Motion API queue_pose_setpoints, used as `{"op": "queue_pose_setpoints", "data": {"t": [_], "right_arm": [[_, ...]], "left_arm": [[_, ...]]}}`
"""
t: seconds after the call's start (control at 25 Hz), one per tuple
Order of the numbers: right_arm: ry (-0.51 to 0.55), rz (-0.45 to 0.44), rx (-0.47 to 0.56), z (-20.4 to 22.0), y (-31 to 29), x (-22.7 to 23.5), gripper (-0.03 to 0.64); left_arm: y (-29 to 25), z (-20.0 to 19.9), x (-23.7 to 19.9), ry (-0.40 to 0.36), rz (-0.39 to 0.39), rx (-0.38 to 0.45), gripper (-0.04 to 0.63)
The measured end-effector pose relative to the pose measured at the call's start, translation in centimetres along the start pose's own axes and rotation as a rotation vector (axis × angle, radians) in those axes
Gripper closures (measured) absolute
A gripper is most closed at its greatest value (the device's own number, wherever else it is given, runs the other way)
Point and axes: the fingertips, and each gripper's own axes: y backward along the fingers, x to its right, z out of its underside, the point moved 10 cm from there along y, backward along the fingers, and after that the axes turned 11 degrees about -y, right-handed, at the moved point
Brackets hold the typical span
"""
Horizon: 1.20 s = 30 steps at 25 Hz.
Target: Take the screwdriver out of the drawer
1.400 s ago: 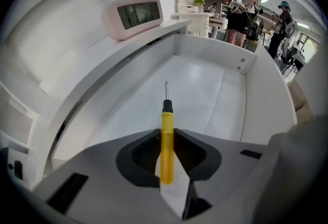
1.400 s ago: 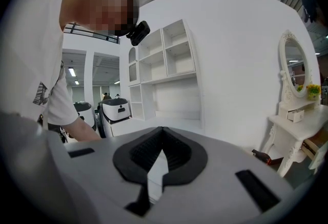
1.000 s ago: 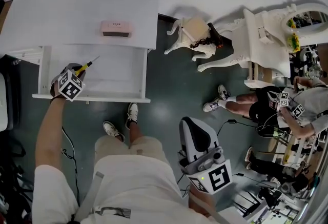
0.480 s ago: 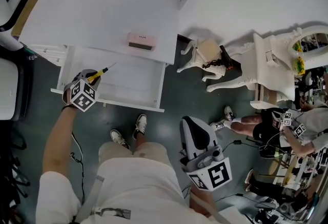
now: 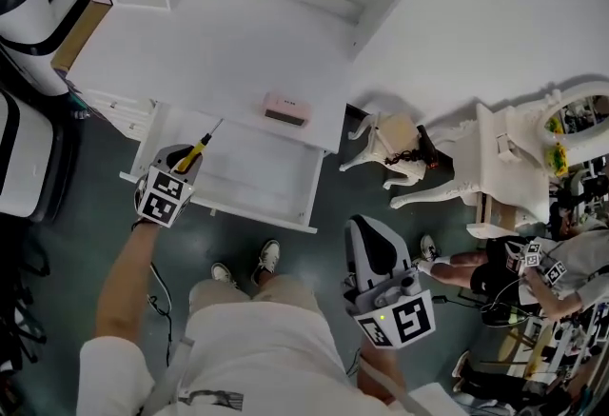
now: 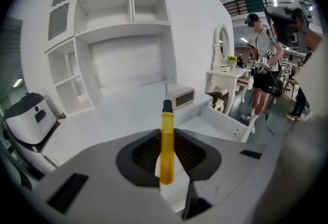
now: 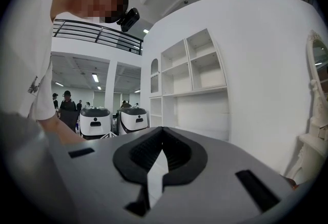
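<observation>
The left gripper (image 5: 183, 165) is holding the screwdriver (image 6: 167, 141): its jaws are closing in on the yellow handle from both sides, pressing on the lower half, while the black collar and thin metal shaft are sticking up and away from the gripper. In the head view the tool is hanging over the left front corner of the open drawer (image 5: 247, 214), its tip pointing toward the edge of the white tabletop (image 5: 190, 62), where a small pink clock (image 5: 287, 108) is sitting. Going by the left gripper view, the screwdriver seems to be riding above the drawer and not lying in it, so the taking-out looks nearly done.

The right gripper (image 7: 163, 136) is waiting well apart, near the person's waist, with its jaws brought together and nothing between them.

The screwdriver is probably light and stiff, so weight is hardly a concern. The smooth round plastic handle is the part most likely to slip or swivel between flat pads, especially with the long shaft acting as a lever. Gripping around the handle's thickest middle stretch, as the jaws are roughly doing, seems the soundest hold; the thin shaft would be giving far less to press on.
</observation>
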Motion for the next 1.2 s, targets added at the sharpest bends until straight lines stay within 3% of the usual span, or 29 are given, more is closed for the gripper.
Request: {"op": "queue_pose_setpoints", "data": {"t": [0.2, 0.56, 0.88, 1.2], "right_arm": [[0.009, -0.047, 0.011, -0.5, -1.6, 0.1, 0.607], [0.027, -0.157, 0.055, -2.7, -5.2, 2.0, 0.607], [0.042, -0.225, 0.075, -3.9, -6.6, 3.3, 0.607], [0.035, -0.215, 0.091, -4.4, -7.4, 4.3, 0.607]], "left_arm": [[3.0, -1.3, -0.6, 0.060, -0.086, 0.069, 0.508], [9.9, -4.5, -1.8, 0.208, -0.312, 0.198, 0.508], [16.5, -7.4, -2.7, 0.236, -0.468, 0.325, 0.508], [22.3, -9.3, -2.5, 0.257, -0.596, 0.453, 0.508]]}}
